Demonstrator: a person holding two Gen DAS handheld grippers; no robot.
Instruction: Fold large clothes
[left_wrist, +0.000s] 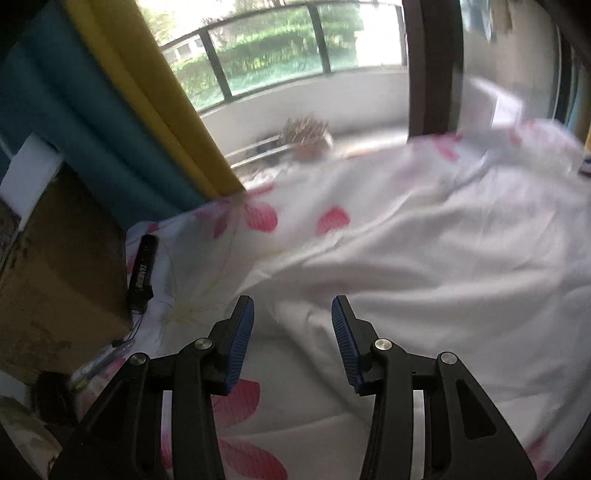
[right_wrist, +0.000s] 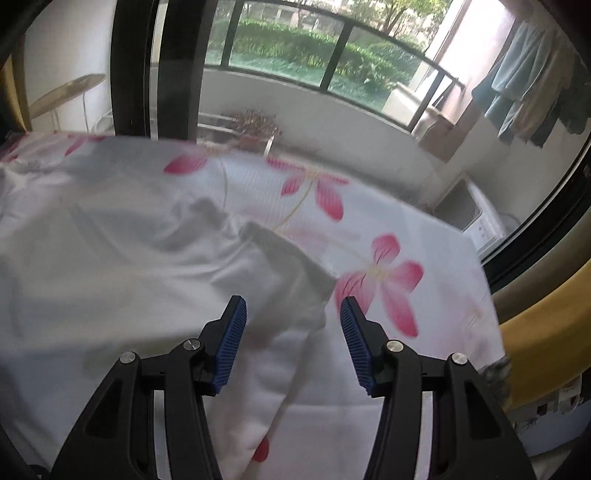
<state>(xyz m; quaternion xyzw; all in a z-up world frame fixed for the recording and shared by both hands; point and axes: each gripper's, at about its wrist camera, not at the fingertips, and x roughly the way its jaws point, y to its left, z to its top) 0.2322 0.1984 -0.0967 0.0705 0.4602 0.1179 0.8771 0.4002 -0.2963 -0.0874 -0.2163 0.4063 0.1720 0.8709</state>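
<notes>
A large white garment (left_wrist: 424, 266) lies rumpled on a white sheet printed with pink flowers (left_wrist: 258, 218). My left gripper (left_wrist: 292, 314) is open and empty, hovering over the garment's near left edge. In the right wrist view the same white garment (right_wrist: 122, 266) spreads to the left, with a grey-shaded sleeve or corner (right_wrist: 291, 266) ending just ahead of my right gripper (right_wrist: 293, 314). The right gripper is open and empty, over that edge. The flowered sheet (right_wrist: 388, 280) lies bare to the right.
A black cylindrical object (left_wrist: 142, 273) lies at the sheet's left edge beside a brown cardboard box (left_wrist: 62, 280). Teal and yellow curtains (left_wrist: 122, 110) hang at left. A balcony window (right_wrist: 295, 48) with a potted plant (right_wrist: 255, 129) lies beyond. Clothes hang at far right (right_wrist: 528, 99).
</notes>
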